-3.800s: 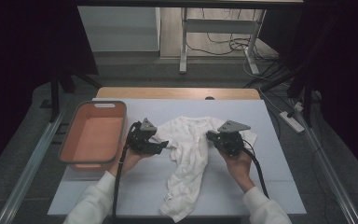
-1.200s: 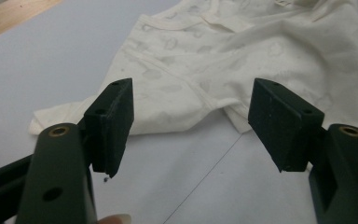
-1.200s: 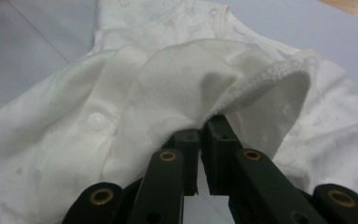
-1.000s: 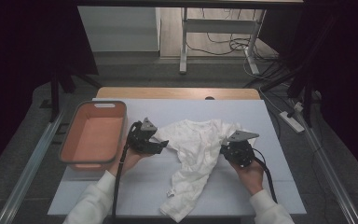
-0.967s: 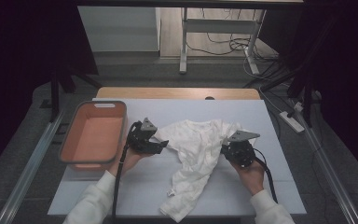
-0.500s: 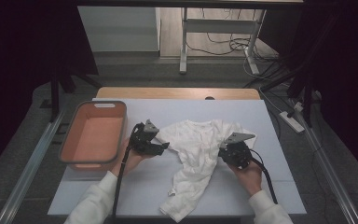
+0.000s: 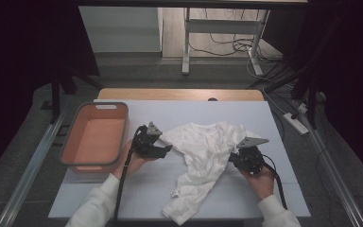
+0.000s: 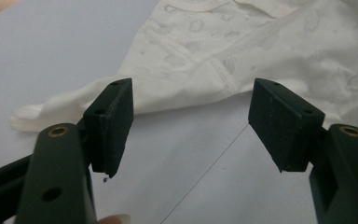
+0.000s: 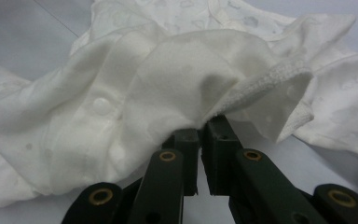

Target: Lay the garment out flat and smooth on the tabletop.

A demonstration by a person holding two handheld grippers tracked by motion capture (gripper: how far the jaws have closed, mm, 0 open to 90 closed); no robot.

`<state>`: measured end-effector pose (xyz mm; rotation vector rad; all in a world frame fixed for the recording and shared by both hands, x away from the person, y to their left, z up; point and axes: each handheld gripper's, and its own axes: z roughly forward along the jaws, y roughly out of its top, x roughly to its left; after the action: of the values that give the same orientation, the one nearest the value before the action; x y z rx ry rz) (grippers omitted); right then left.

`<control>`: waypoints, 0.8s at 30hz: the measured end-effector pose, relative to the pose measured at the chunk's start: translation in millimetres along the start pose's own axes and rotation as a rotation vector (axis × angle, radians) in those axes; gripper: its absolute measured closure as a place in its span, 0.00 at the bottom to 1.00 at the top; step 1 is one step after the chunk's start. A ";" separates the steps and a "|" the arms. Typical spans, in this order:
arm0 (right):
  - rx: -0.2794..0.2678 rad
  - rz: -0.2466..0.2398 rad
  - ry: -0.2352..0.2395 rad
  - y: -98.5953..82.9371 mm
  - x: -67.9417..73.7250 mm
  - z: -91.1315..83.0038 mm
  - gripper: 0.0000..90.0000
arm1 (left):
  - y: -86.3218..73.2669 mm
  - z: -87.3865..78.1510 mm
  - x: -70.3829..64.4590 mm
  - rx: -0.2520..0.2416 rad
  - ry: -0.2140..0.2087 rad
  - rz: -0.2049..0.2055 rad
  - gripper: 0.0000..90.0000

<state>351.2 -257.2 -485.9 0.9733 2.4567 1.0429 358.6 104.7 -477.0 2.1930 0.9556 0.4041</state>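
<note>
High view: crumpled white cotton garment [image 7: 203,161] lies mid-table on the pale blue table sheet [image 7: 208,113], orange plastic bin [image 7: 94,137] at left.

Left gripper view: left gripper [image 8: 191,121] gapes wide, short of the sleeve.

Right gripper view: right gripper [image 9: 200,135] pinches a hem fold; the shallow bite may slip if pulled.

the white garment [image 9: 168,84] is soft cloth, matt, faintly printed with pale blotches, with a rougher ribbed knit edge where the right gripper [image 9: 199,135] pinches it. both grippers look like matt dark plastic with brass-coloured rivets; the left gripper [image 8: 191,121] pads look slightly grainy. table [image 7: 194,113] top is smooth, matt, pale. the orange bin [image 7: 94,137] looks like smooth plastic.
</note>
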 end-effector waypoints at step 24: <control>-0.014 0.015 0.017 -12.2 0.2 -15.6 0.92 | -0.4 0.7 -0.2 0.003 0.002 0.001 0.35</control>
<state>337.4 -271.3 -484.0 0.9846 2.4562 1.0755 358.7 104.4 -477.8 2.1961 0.9558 0.4055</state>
